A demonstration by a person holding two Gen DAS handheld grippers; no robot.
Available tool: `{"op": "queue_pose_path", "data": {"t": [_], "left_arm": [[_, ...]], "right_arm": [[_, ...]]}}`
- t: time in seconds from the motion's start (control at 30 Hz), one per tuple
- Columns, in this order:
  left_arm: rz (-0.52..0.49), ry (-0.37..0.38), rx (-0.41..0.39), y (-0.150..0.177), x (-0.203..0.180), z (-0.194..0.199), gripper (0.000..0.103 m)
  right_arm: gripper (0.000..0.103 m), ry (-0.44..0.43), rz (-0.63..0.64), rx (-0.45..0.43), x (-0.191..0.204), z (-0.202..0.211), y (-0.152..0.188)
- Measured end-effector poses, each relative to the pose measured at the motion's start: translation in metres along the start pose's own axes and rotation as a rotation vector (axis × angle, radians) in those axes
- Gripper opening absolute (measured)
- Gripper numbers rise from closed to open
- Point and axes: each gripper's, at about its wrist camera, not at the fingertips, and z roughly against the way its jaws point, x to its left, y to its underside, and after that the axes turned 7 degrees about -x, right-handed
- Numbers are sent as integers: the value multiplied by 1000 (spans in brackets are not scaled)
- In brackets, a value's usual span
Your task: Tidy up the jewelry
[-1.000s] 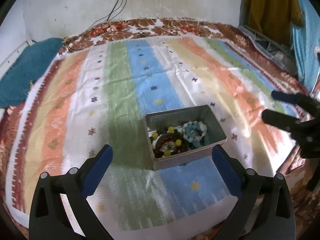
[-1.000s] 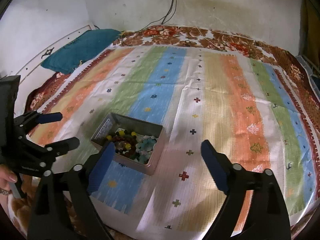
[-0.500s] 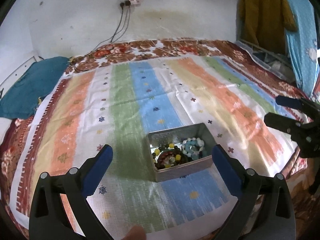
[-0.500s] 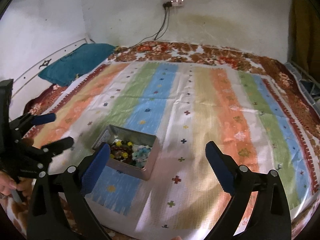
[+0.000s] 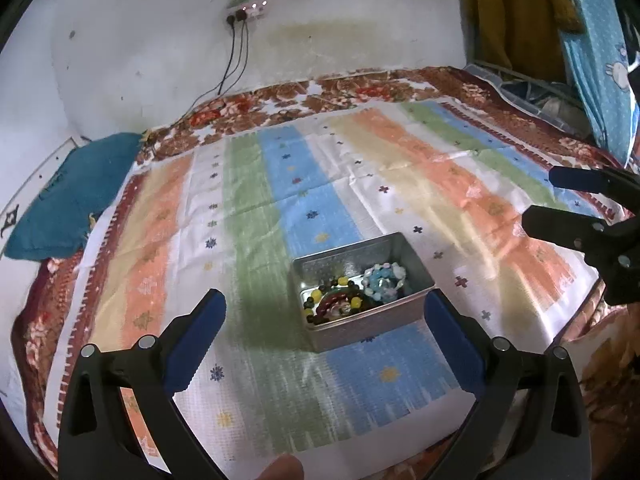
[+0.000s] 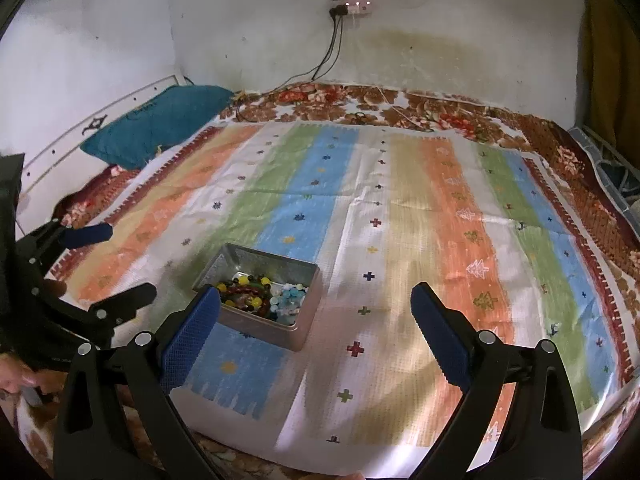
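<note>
A small open metal tin sits on the striped cloth near its front edge. It holds beaded jewelry: a dark red and yellow bead string and a pale blue bead bracelet. My left gripper is open and empty, raised above and in front of the tin. My right gripper is open and empty, to the right of the tin and above the cloth. Each gripper shows at the edge of the other's view: the right one, the left one.
The striped cloth covers a bed with a floral blanket under it. A teal pillow lies at the back left. A wall socket with cables is behind. Clothes hang at the right.
Both grippers have risen and pulled back, so the tin looks smaller and more of the wall shows. Both stay open. The tin has not moved.
</note>
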Motion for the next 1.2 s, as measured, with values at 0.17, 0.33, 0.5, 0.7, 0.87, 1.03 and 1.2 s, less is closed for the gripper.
{"op": "queue_pose_path", "data": {"t": [0.17, 0.33, 0.5, 0.7, 0.87, 1.03, 1.2], "left_arm": [[1, 2, -1, 0, -1, 4, 97], [32, 40, -23, 0, 2, 13, 97], [57, 54, -29, 1, 4, 18, 97], [50, 48, -48, 2, 1, 22, 97], [44, 47, -24, 1, 1, 17, 97], [72, 68, -17, 1, 6, 16, 97], [49, 64, -9, 1, 1, 14, 97]], "right_arm": [[97, -1, -9, -3, -1, 4, 1], [97, 0, -6, -6, 0, 7, 1], [97, -4, -4, -11, 1, 9, 2], [97, -11, 12, -16, 5, 14, 3], [97, -19, 1, -7, 4, 14, 2], [97, -18, -2, -5, 3, 14, 2], [97, -14, 3, -9, 3, 14, 3]]}}
